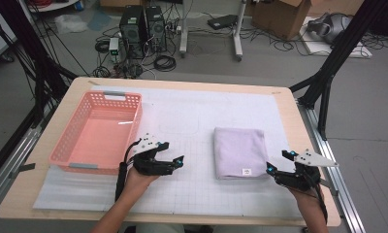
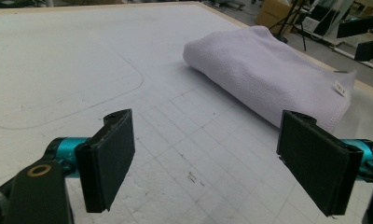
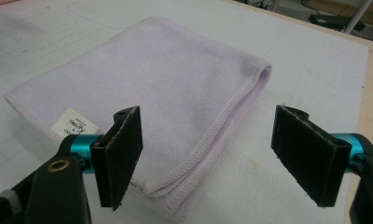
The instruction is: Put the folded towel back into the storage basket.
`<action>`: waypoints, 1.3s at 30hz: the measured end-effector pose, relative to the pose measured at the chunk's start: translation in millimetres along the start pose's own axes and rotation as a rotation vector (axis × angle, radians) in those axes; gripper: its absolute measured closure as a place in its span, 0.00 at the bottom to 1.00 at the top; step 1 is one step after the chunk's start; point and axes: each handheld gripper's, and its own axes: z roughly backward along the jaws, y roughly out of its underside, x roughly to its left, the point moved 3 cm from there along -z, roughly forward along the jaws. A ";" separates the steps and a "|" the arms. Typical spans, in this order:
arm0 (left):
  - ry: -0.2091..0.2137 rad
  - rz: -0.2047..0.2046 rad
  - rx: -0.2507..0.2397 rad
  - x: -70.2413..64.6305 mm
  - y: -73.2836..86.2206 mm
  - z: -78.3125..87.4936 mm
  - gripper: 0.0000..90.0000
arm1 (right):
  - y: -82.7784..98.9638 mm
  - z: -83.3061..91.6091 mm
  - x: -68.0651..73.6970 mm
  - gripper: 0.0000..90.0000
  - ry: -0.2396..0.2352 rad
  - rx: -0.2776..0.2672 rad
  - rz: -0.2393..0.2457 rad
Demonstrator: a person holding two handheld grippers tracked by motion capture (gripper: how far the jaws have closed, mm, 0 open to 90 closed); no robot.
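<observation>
Two hand-held black grippers with teal fittings

The left gripper and the right gripper are black-bodied, each topped by a grey three-cornered plate dotted with dark marks, with teal-lit tips and a black cable trailing back along the bare forearm. In the gripper views each carries two flat, rectangular black pads with a matte, slightly fuzzy face, mounted on teal metal cylinders; a brass-coloured ringed hole sits in the black bracket at lower left.
</observation>
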 end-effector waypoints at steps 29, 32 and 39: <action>0.062 0.037 0.042 -13.2 -20.5 -51.5 0.20 | 1.9 -2.6 1.0 0.26 -0.032 0.021 0.005; 0.087 0.060 0.065 -18.2 -24.2 -66.6 0.21 | 2.1 -2.3 0.5 0.26 -0.030 0.022 0.006; 0.104 0.121 0.138 -23.5 -24.9 -100.7 0.24 | 1.9 -3.1 0.3 0.26 -0.033 0.020 0.007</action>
